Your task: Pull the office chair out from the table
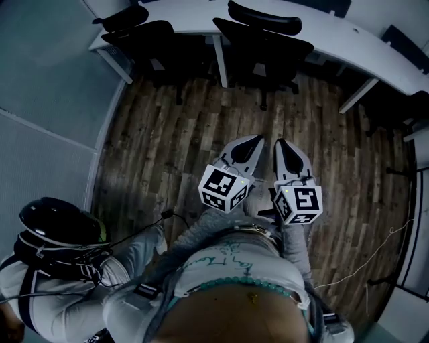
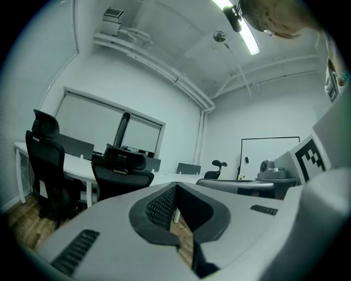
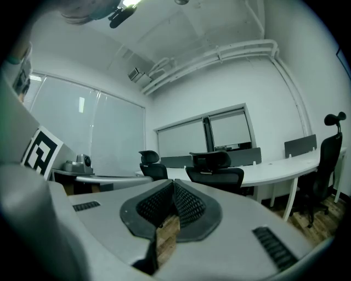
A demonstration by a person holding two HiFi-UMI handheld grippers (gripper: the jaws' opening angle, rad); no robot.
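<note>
1. The white table [image 1: 194,17] runs along the far side of the wood floor [image 1: 174,134].
2. The black office chair [image 1: 265,41] is pushed in at the table's near edge, next to a second chair [image 1: 144,33]. It looks heavy, but I think it will roll easily. The top of its stiff back looks like the best place to grab.
3. The left gripper [image 1: 257,139] and right gripper [image 1: 281,143] are both closed and hold nothing. They are well apart from the chair.
4. There are no words or brands to read. The marker cubes [image 1: 224,189] show only black-and-white squares.
</note>
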